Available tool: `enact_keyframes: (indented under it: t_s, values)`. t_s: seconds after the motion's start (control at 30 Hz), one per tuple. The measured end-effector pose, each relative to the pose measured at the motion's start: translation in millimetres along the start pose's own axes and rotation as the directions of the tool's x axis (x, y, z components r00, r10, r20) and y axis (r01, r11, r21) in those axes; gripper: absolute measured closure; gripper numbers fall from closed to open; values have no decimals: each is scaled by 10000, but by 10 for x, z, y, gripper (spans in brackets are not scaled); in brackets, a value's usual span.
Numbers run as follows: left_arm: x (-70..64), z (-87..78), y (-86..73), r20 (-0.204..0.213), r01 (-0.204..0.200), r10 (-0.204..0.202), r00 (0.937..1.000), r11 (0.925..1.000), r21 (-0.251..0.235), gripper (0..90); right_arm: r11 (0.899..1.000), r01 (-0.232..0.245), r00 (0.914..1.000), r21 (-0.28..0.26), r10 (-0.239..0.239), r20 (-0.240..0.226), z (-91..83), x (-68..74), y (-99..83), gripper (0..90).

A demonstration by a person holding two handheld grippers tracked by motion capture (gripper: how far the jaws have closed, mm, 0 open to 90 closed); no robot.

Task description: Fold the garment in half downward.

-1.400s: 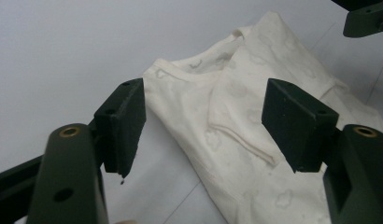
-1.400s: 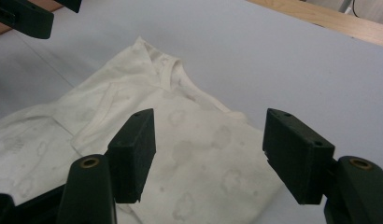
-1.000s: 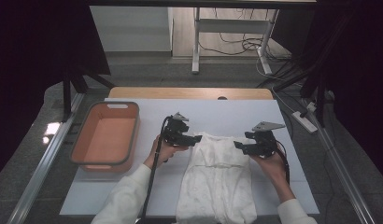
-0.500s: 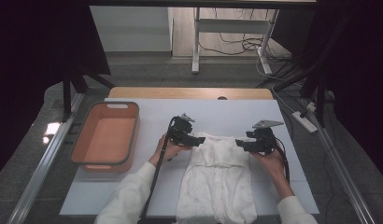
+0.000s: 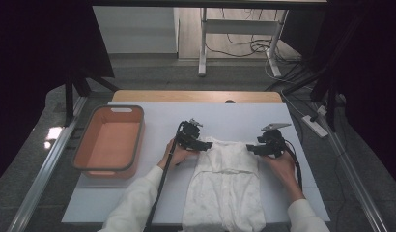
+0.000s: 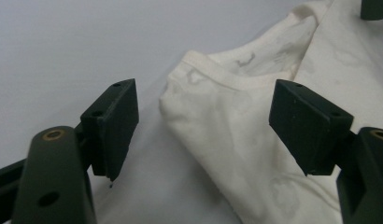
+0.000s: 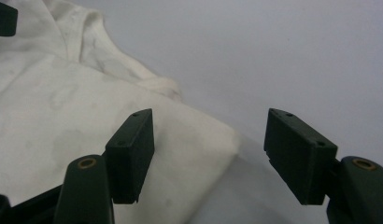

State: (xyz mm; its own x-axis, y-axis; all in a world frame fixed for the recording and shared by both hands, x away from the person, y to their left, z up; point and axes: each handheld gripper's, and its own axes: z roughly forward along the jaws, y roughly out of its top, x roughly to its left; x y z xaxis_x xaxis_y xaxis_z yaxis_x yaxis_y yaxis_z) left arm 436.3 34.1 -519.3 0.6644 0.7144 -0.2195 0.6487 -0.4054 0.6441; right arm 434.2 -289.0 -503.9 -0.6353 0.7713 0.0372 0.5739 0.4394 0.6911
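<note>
1. White garment (image 5: pixel 226 186) lies flat on the worktop (image 5: pixel 152 193), near the front edge.
2. Left gripper (image 5: pixel 202 143) is at its top left corner, jaws spread.
3. Right gripper (image 5: pixel 250 149) is at the top right corner, jaws spread.
4. Orange tub (image 5: pixel 108 144) stands at the left.

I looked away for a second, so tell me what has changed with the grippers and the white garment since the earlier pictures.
The left gripper has slid a little toward the far left corner of the white garment; its jaws now stand open around that corner. The right gripper has barely moved and stands open at the far right corner. Neither has taken hold. The garment lies flat as before, and the orange bin stayed put.
</note>
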Motion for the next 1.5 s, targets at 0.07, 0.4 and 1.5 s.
enact_keyframes:
  t_s: [0.07, 0.4, 1.5]
  values:
    - [5, 6, -11, -48, -9, 9, 10000, 10000, 61, 249, 9999, -44, 10000, 156, 44, 23, 4, -23, -26, 332]
    - [54, 50, -63, 20, 25, -26, 10000, 9997, 238, 364, 9982, 130, 9999, 578, -128, -32, 69, 26, -82, 357]
    - [0, -800, -58, -123, -598, 586, 9982, 9694, -2380, 845, 9699, 1690, 9850, -1753, -1726, -54, -278, 428, 384, 826]
